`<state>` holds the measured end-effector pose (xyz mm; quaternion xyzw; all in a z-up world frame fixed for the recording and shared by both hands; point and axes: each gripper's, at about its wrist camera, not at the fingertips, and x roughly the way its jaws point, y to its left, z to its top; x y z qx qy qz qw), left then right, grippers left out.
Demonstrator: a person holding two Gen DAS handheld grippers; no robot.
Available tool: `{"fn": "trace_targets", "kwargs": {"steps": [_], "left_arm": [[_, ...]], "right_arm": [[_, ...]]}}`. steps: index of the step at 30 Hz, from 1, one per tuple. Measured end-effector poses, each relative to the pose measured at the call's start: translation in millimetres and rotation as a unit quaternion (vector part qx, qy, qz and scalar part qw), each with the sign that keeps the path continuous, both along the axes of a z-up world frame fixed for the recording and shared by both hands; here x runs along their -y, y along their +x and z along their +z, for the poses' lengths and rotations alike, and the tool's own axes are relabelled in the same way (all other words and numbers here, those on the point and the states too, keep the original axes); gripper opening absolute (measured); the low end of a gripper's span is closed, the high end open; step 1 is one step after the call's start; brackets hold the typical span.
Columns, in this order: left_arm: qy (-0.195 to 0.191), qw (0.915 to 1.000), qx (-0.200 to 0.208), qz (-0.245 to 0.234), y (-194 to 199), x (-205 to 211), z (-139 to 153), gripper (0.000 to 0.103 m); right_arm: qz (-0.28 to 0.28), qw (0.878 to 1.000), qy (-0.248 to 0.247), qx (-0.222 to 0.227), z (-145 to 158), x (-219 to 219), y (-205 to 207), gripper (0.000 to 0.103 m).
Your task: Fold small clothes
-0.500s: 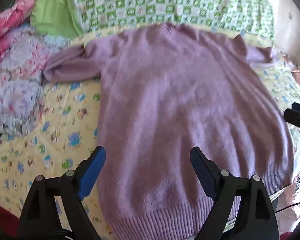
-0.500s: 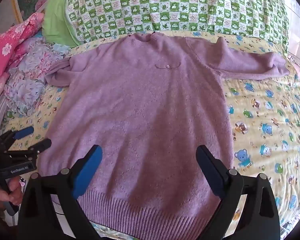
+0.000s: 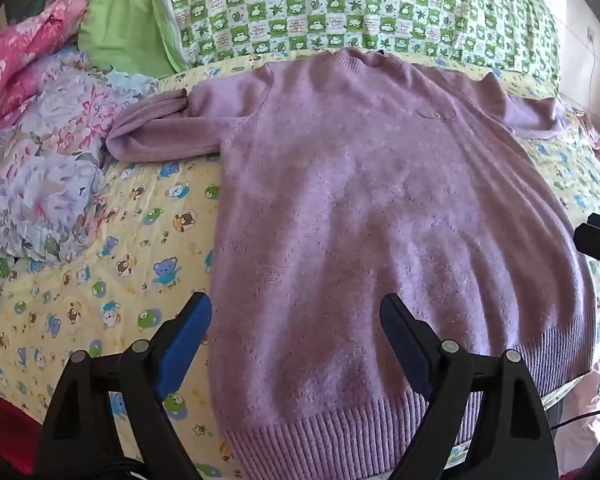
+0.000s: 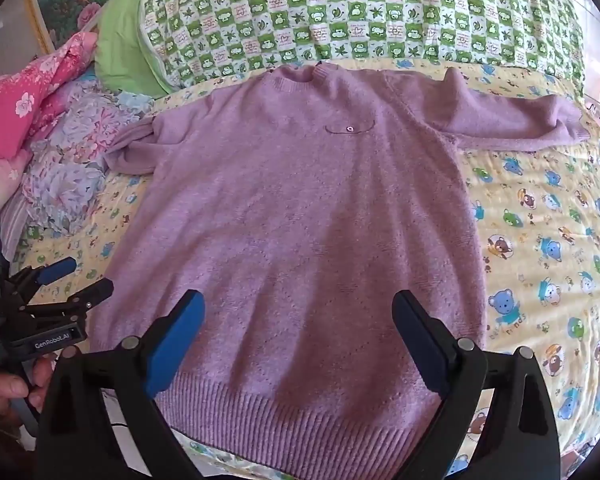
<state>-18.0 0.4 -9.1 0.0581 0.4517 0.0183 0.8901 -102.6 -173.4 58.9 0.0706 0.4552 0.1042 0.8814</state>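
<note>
a bed fills both views, covered by a yellow sheet (image 4: 548, 248) printed with cartoon bears, with a green checked pillow (image 4: 360, 12) lying across its far end. to the far left of the jaws sits a heap of flowered bedding (image 3: 48, 184) and a pink flowered cloth (image 4: 28, 104).

a purple sweater (image 4: 300, 220) lies flat and face up on the sheet, neck toward the pillow, ribbed hem nearest the jaws. a small chest pocket with a button (image 4: 350, 129) shows ahead of the right jaws. one sleeve stretches out ahead and to the right of them; the other is bunched ahead and to the left of the left jaws.

the left gripper (image 3: 296, 320) hovers over the hem's left part, jaws spread wide, nothing between the blue pads. the right gripper (image 4: 298, 320) hangs over the lower middle of the sweater, jaws likewise wide apart and empty. a hand (image 4: 12, 388) grips the left tool's handle at the lower left edge of the right view.
</note>
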Motion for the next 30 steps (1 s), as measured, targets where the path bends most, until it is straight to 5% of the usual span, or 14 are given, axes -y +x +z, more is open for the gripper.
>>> {"fn": "trace_targets", "kwargs": {"steps": [30], "left_arm": [[-0.012, 0.9996, -0.013, 0.022, 9.2, -1.9, 8.0, 0.087]], "right_arm": [[0.033, 0.999, -0.011, -0.003, 0.8, -9.9, 1.0, 0.095]]}}
